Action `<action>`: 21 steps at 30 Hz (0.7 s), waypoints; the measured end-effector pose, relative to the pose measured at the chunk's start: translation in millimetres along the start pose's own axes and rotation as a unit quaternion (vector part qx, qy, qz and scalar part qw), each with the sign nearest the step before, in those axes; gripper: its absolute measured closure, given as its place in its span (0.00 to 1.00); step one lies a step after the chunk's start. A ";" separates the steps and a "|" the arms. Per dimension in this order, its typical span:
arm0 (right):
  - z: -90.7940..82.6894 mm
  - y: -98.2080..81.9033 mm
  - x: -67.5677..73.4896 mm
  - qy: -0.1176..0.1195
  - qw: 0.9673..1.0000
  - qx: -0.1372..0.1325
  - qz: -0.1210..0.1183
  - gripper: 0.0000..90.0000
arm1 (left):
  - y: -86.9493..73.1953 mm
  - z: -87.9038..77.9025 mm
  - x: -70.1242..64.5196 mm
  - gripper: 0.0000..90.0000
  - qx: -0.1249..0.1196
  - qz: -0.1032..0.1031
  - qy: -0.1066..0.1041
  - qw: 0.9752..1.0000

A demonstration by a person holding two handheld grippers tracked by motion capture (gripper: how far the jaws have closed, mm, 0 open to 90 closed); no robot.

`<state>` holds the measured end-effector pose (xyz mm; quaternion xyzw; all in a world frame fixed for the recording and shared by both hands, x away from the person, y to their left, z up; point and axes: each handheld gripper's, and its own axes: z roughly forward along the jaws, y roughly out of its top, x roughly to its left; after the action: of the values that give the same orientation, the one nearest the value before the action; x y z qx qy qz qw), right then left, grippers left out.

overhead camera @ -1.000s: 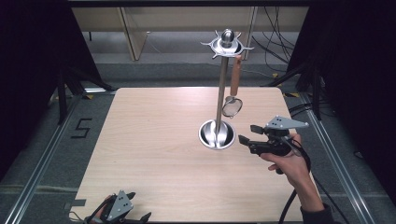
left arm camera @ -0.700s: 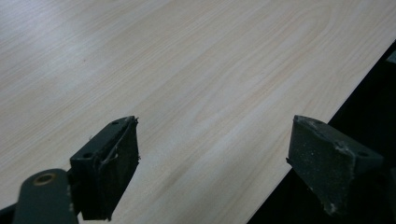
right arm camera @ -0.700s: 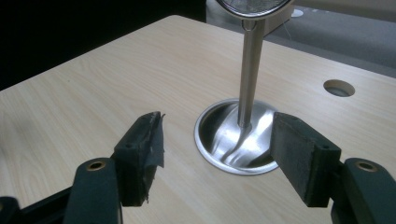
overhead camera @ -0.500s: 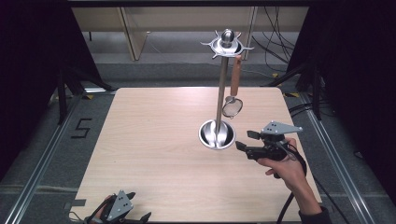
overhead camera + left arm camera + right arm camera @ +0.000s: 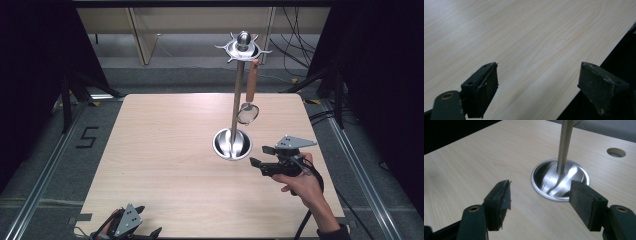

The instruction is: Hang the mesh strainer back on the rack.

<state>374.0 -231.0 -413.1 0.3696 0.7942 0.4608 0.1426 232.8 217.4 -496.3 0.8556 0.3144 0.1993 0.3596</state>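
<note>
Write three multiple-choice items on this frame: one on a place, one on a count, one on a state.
1. Where does the strainer hang?
A. from the stand's top ring
B. flat on the table
C. in the right tool

2. How many utensils hang from the stand?
A. one
B. three
C. five

3. How is the right tool?
A. shut on the pole
B. open, holding nothing
C. shut on the strainer

Key: 1 A, its brown handle hooks at the top; 2 A, a single strainer hangs; 3 B, bare table lies between its jaws beside the base.
</note>
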 end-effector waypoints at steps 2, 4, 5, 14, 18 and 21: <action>1.3 -1.3 -0.4 0.001 1.000 0.004 -0.006 0.38 | -0.1 -0.2 -0.4 0.17 -0.001 -0.001 -0.002 1.000; 3.3 -3.3 1.9 0.008 1.000 0.006 0.004 0.38 | -0.1 -0.1 -0.1 0.17 0.001 0.000 0.000 1.000; 3.7 -4.0 2.3 0.009 1.000 0.009 0.006 0.38 | -0.3 0.1 -1.4 0.17 -0.002 -0.008 -0.001 1.000; 8.0 -9.8 5.2 0.007 1.000 0.023 0.002 0.38 | 0.0 -0.2 -0.2 0.17 -0.001 0.003 -0.001 1.000; 10.9 -13.8 6.3 0.011 0.999 0.030 0.001 0.37 | 0.3 -0.6 0.9 0.17 0.004 0.010 0.000 1.000; 12.1 -16.0 6.1 0.016 0.999 0.033 -0.001 0.37 | -0.1 -0.2 -0.4 0.17 0.001 -0.001 -0.001 1.000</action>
<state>369.4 -223.9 -432.2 0.3663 0.8112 0.4403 0.1182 232.3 217.3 -496.3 0.8560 0.3152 0.1977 0.3588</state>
